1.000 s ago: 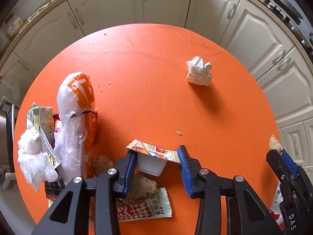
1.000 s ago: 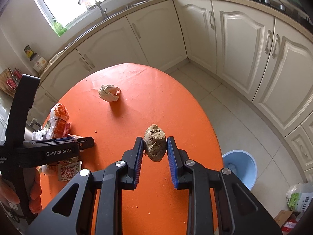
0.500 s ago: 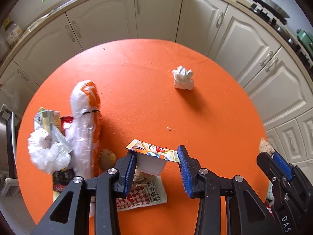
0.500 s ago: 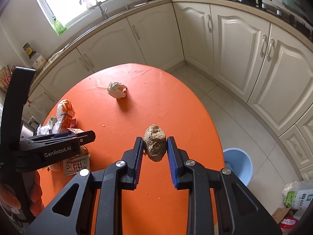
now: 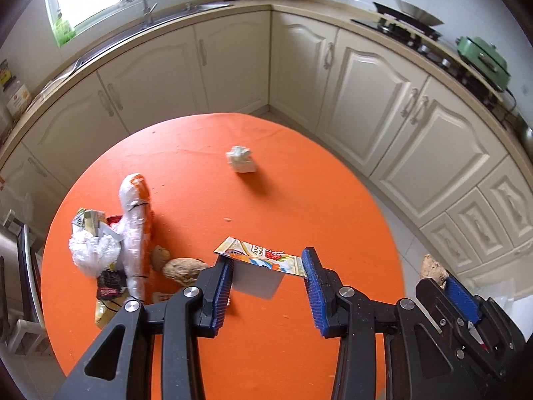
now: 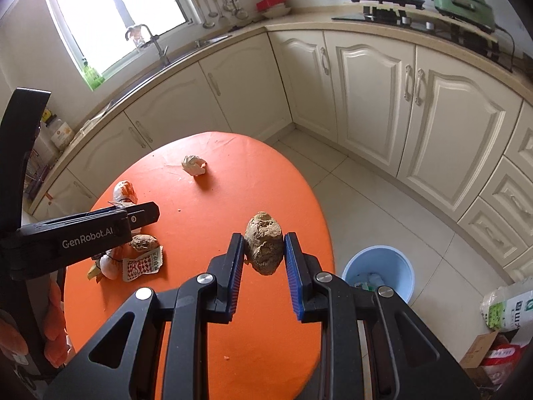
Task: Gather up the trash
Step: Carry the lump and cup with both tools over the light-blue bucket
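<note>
My left gripper [image 5: 266,260] is shut on a small white cup [image 5: 256,283] with a colourful foil lid, held in the air above the round orange table [image 5: 299,183]. From the side, the left gripper [image 6: 133,215] hangs over the table's left part. My right gripper [image 6: 264,238] is shut on a brown lumpy piece [image 6: 264,248], held above the table's right edge. That right gripper [image 5: 446,286] with the brown piece [image 5: 432,266] appears at the lower right of the left wrist view. A blue bin [image 6: 379,273] stands on the floor beside the table.
A crumpled white paper [image 5: 240,161] lies toward the table's far side. At the left lie an orange-and-white plastic bag [image 5: 135,206], wrappers, two brown lumps [image 5: 183,268] and a red-checked packet [image 6: 141,265]. Cream cabinets [image 6: 366,100] ring the room. A bag and box [image 6: 506,306] sit on the floor.
Both grippers have risen and drawn back from the table with their loads still held. The table looks smaller and more of the kitchen and the blue bin shows.
</note>
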`<action>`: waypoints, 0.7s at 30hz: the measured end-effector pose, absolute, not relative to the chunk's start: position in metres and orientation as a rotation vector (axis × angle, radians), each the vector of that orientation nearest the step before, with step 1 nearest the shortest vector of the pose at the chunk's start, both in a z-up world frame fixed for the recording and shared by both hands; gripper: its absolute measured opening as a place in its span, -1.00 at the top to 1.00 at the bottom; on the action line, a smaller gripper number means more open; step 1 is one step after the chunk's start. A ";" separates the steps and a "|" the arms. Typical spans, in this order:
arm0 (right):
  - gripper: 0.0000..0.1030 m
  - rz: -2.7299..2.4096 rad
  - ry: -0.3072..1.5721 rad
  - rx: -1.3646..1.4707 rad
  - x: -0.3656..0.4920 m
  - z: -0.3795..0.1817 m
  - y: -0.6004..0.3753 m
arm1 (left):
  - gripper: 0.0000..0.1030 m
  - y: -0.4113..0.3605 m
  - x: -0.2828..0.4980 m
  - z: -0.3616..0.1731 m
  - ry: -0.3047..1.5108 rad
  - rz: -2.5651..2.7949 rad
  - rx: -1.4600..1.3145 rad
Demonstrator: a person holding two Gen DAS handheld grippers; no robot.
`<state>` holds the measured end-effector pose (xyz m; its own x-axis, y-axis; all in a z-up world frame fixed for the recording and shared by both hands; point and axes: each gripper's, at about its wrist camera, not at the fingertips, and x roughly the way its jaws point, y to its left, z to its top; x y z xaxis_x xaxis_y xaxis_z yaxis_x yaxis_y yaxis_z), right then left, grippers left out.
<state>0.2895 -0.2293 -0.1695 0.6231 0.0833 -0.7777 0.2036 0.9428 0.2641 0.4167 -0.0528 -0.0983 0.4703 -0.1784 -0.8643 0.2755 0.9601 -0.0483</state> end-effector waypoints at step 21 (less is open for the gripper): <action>0.52 -0.457 0.864 0.488 0.202 -0.172 -0.404 | 0.27 -0.271 0.391 -0.122 1.058 -0.593 0.413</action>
